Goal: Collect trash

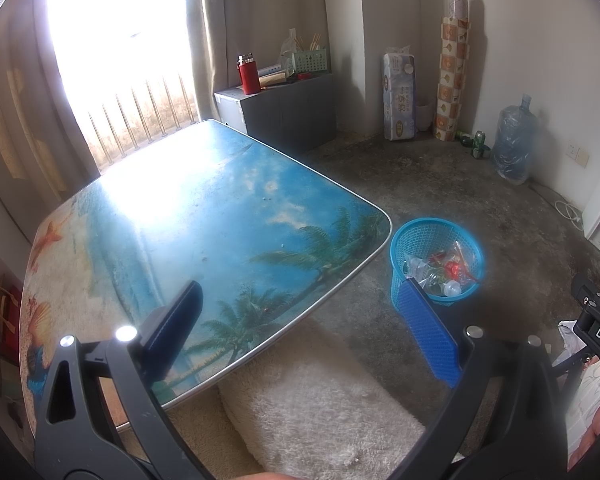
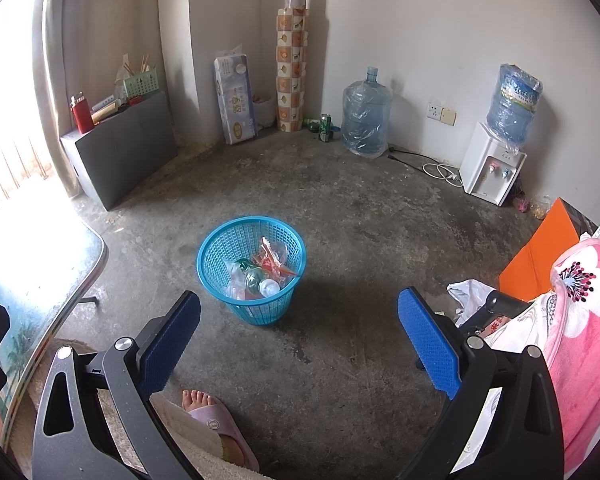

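A blue mesh waste basket (image 1: 410, 240) (image 2: 220, 244) stands on the concrete floor right of the table. Inside it lie a clear plastic bottle (image 2: 262, 285) (image 1: 446, 286) and red and clear wrappers (image 2: 274, 260). My left gripper (image 1: 306, 316) is open and empty above the near right edge of the table (image 1: 220, 208), with the basket ahead to its right. My right gripper (image 2: 300, 328) is open and empty above the floor, just short of the basket. The table top with its beach print carries no objects.
A grey cabinet (image 2: 120, 148) with a red flask (image 2: 82, 114) stands by the window. Tissue pack (image 2: 236, 100), paper roll (image 2: 292, 64), cans (image 2: 325, 126), water jug (image 2: 366, 116) and dispenser (image 2: 492, 164) line the wall. My sandalled foot (image 2: 210, 410) is below; pink blanket (image 2: 584, 320) at right.
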`<state>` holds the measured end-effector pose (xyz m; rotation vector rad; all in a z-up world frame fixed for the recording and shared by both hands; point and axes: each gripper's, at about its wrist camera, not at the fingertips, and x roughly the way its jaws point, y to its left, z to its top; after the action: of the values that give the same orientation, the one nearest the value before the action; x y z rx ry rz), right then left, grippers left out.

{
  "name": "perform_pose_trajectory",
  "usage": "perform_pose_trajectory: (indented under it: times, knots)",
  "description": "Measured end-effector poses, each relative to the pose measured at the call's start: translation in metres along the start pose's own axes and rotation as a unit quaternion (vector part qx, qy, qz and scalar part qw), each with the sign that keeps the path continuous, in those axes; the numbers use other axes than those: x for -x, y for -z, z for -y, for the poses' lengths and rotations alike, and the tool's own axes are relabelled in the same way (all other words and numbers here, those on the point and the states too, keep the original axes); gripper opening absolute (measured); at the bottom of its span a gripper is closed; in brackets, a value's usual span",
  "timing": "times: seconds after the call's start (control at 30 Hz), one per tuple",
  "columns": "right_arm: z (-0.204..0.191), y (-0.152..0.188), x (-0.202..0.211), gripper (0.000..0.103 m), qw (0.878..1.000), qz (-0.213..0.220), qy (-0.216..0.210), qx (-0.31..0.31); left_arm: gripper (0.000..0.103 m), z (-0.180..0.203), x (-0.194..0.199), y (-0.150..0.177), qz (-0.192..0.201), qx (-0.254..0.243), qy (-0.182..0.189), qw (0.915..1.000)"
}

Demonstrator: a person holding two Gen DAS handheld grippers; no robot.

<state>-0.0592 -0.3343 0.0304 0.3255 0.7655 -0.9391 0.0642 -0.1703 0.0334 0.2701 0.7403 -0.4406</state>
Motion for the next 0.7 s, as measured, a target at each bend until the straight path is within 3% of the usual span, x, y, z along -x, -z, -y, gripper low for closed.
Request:
perform_pose_trajectory:
  times: [0.7]
  knots:
    - [0.001,0.0003,0.0001,0.096,1.0,-0.001,0.0,-0.002,0.094,0.0006,0.0003,-0.0008,0.001,0.0,-0.001,1.0]
